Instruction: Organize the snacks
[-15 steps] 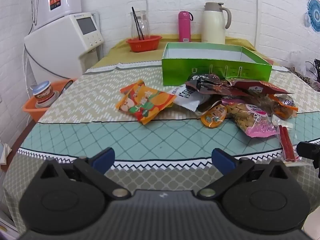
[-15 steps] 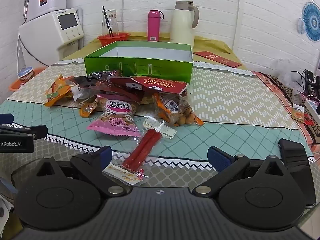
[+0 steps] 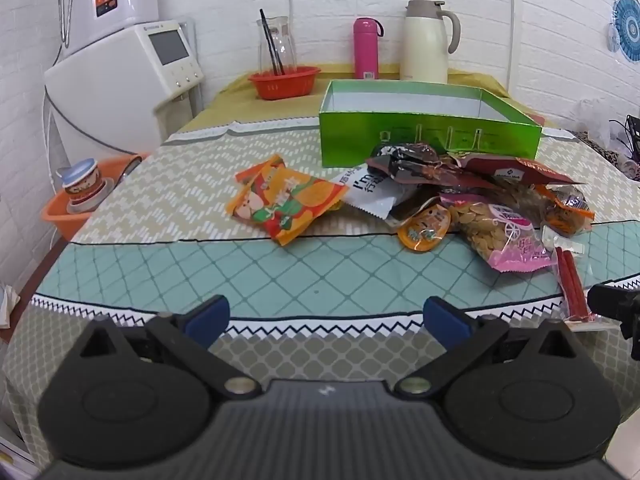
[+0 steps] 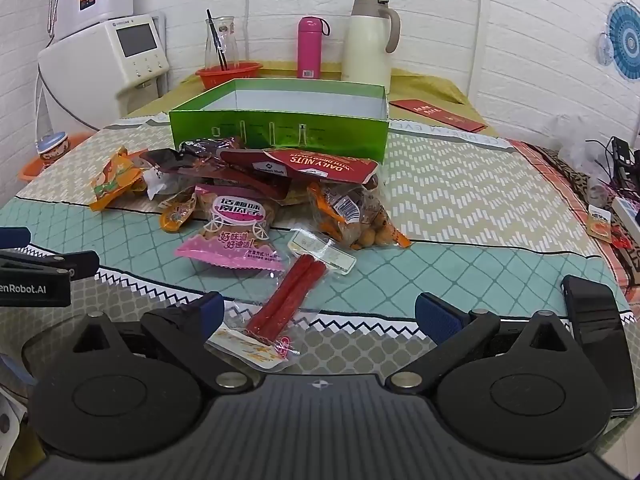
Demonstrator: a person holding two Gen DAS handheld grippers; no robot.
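Note:
A pile of snack packets lies on the table in front of an open green box (image 3: 430, 136) (image 4: 280, 136). An orange fruit-print packet (image 3: 286, 202) (image 4: 114, 178) sits at the pile's left. A pink seed bag (image 3: 500, 236) (image 4: 236, 236), a red nuts pouch (image 4: 320, 166) and a clear pack of red sausage sticks (image 4: 286, 300) (image 3: 570, 284) lie nearer me. My left gripper (image 3: 326, 316) stands open over the table's front edge, empty. My right gripper (image 4: 318, 314) is open too, with the near end of the sausage pack lying between its fingers, untouched.
Behind the box stand a cream thermos jug (image 3: 426, 40), a pink bottle (image 3: 366, 48) and a red basket with a glass jug (image 3: 284, 82). A white appliance (image 3: 124, 80) is at far left. A black phone (image 4: 598, 340) lies near the table's right front corner.

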